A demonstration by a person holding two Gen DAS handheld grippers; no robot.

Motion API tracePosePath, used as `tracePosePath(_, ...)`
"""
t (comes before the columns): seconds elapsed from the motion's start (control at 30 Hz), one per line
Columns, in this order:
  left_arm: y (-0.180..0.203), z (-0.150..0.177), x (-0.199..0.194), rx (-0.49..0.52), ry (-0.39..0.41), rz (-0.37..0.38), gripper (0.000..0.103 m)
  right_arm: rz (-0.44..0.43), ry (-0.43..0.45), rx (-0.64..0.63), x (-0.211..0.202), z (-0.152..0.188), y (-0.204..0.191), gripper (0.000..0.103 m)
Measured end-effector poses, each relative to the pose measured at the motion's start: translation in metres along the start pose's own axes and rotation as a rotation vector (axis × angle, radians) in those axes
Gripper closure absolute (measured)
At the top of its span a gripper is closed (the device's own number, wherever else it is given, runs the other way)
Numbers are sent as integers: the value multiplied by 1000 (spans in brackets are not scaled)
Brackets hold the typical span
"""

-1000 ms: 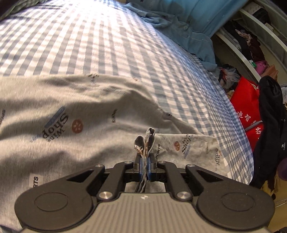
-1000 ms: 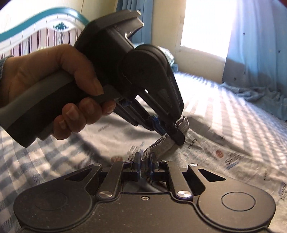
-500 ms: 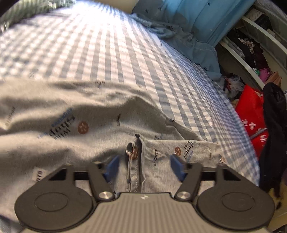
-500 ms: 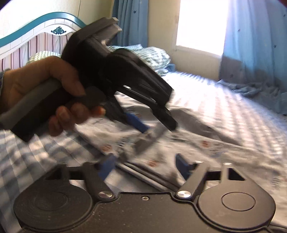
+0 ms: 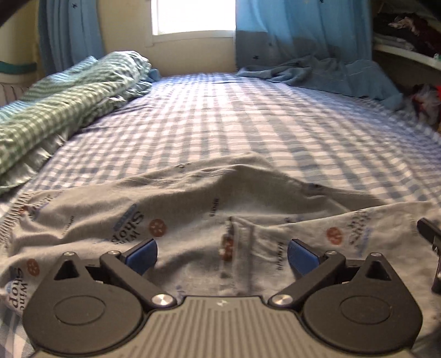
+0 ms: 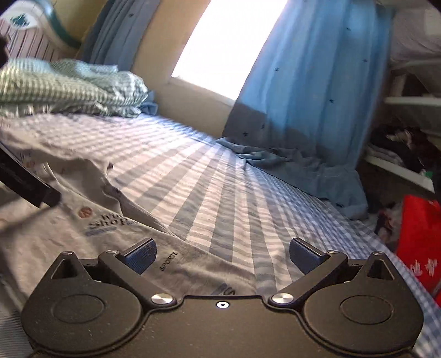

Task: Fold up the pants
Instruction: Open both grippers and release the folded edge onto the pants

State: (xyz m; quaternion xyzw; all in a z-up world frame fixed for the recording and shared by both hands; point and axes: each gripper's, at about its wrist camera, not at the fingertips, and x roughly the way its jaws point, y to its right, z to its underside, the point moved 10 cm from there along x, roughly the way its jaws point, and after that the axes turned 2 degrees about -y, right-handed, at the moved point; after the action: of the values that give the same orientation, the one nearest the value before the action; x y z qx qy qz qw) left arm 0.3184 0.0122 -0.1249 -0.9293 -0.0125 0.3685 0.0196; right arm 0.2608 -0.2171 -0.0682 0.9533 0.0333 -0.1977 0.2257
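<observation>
Both grippers have let go of the pants: the left gripper, clamped on a bunched hem a second ago, now stands with jaws wide apart, as does the right gripper. The released cloth lies flat at 12 o'clock of the left pads. Both cameras have tilted up toward the window.

A: So we're looking at a bed with a blue-and-white checked sheet, and a bright window right behind it, sun blowing out the glass.

B: Yep, and we've got blue curtains on both sides, one pooling onto the mattress. A green checked quilt is bunched up on the left.

A: White shelves stuffed with clothes on the right, plus a red bag below.
</observation>
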Motion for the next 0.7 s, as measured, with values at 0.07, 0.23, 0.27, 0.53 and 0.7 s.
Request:
tracePosePath(0.07, -6, 4, 3, -31, 4, -2, 0, 29, -30, -85, 19, 6, -2, 1)
tracePosePath(0.23, -12, 9, 5, -71, 13, 33, 0, 158, -128, -45, 48, 38, 39, 1)
tracePosePath(0.27, -12, 9, 6, -69, 14, 33, 0, 177, -149, -8, 50, 41, 49, 1)
tracePosePath(0.53, -26, -4, -12, -101, 83, 11, 0, 221, -90, 1, -5, 39, 61, 1)
tracePosePath(0.7, -35, 7, 5, -94, 27, -11, 0, 229, -96, -102, -47, 65, 29, 1)
